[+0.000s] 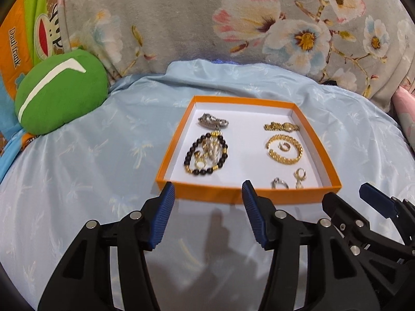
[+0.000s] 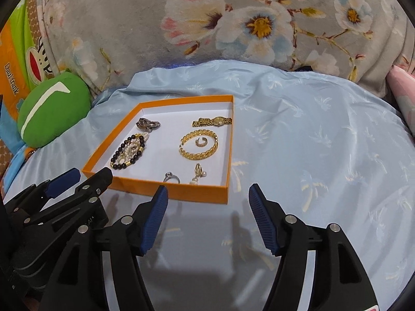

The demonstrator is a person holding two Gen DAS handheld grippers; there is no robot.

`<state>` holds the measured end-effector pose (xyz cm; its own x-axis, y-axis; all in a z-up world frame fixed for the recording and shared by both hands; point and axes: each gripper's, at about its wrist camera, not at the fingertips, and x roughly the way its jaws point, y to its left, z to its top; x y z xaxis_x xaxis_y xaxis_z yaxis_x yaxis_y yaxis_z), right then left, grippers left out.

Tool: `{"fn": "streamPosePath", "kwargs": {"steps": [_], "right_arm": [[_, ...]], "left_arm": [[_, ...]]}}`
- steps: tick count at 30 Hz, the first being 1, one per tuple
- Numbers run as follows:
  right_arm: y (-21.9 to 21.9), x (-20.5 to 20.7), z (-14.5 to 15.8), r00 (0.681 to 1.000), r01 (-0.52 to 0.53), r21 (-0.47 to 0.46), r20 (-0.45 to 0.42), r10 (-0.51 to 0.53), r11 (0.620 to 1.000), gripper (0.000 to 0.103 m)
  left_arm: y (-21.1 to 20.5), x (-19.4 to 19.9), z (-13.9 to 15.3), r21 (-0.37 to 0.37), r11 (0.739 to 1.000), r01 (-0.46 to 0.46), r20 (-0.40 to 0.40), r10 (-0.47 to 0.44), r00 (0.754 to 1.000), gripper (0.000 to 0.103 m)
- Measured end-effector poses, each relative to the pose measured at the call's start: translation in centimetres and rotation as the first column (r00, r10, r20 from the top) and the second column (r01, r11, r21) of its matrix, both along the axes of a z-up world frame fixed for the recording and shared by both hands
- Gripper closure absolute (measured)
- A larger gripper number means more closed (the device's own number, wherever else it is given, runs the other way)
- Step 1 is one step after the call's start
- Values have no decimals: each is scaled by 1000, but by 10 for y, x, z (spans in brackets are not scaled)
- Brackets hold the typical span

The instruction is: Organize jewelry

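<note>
1. We are holding the left gripper (image 1: pixel 207 189) just before the orange box (image 1: pixel 233 197), jaws apart, empty;
2. Right gripper (image 2: pixel 208 190) likewise;
3. Gold bracelet (image 2: pixel 198 147) is lying inside the box.

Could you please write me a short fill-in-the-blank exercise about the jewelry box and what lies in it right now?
1. All the jewelry lies inside a shallow box whose walls are ____ in colour.
2. The small ring lies inside the ____ bangle.
3. The black bead bracelet lies on the ____ side of the box in both views.
4. The box rests on a light ____ cloth.

Missing words: orange; gold; left; blue
</note>
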<state>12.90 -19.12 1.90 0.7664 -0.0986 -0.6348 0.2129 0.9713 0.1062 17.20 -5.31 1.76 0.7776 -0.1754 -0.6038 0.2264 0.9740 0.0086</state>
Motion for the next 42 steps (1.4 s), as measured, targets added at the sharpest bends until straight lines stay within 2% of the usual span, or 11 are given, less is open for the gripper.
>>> {"fn": "streamPosePath", "kwargs": {"steps": [8, 19, 23, 42], "right_arm": [[6, -23, -6, 998, 29, -5, -47, -30, 1000, 38], [18, -46, -9, 994, 53, -49, -88, -57, 997, 33], [19, -51, -8, 995, 55, -50, -84, -59, 997, 31], [17, -47, -11, 992, 50, -37, -113, -54, 998, 29]], "left_arm": [[1, -23, -7, 45, 999, -13, -29, 15, 999, 51], [12, -41, -14, 53, 998, -36, -89, 41, 995, 50], [17, -45, -14, 52, 997, -63, -90, 67, 994, 41], [18, -44, -15, 97, 988, -119, -88, 128, 988, 31]]}}
